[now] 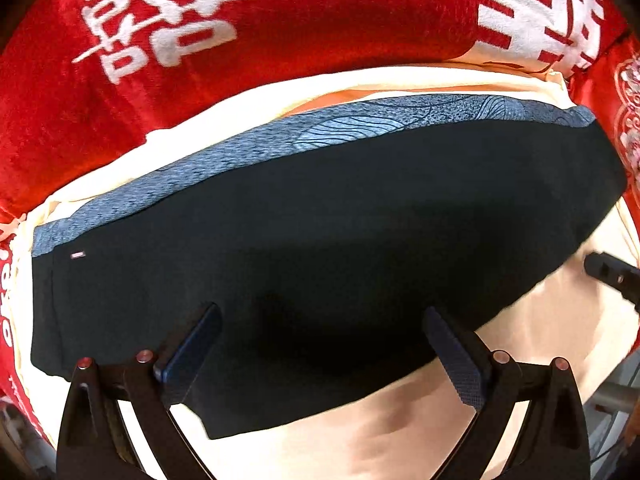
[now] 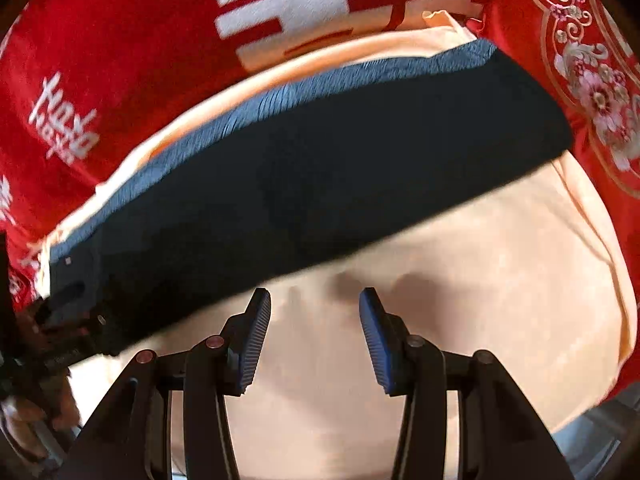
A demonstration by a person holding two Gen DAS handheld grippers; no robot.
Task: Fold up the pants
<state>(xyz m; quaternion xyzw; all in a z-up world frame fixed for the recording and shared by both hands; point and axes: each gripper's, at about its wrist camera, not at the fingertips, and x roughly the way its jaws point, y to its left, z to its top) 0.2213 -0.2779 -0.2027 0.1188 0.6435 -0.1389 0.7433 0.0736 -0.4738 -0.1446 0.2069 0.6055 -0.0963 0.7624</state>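
Both sets of jaws are empty as I look down my two wrist cameras. On the left gripper [image 1: 322, 344] they stand wide, nothing between the pads, and the dark folded pants [image 1: 312, 248] lie flat right under them, filling the gap between the fingers in my view. On the right gripper [image 2: 315, 334] the jaws are spread about halfway and grip nothing; between them I see only the cream sheet [image 2: 460, 300]. From that camera the pants [image 2: 304, 184] lie just beyond the fingertips, apart from them, stretching as a long band across the view.

I count one pair of pants, folded into a long dark strip with a blue patterned band [image 1: 360, 128] along its far edge and a small pale tag [image 1: 77, 255] near its left end. One cream sheet lies under it. Beyond that is red bedding [image 1: 320, 28] with large white characters, and red embroidered fabric [image 2: 592, 80] with floral motifs to the right. I can see two grippers in all; the right one's tip [image 1: 612, 276] shows at the edge of my left camera.
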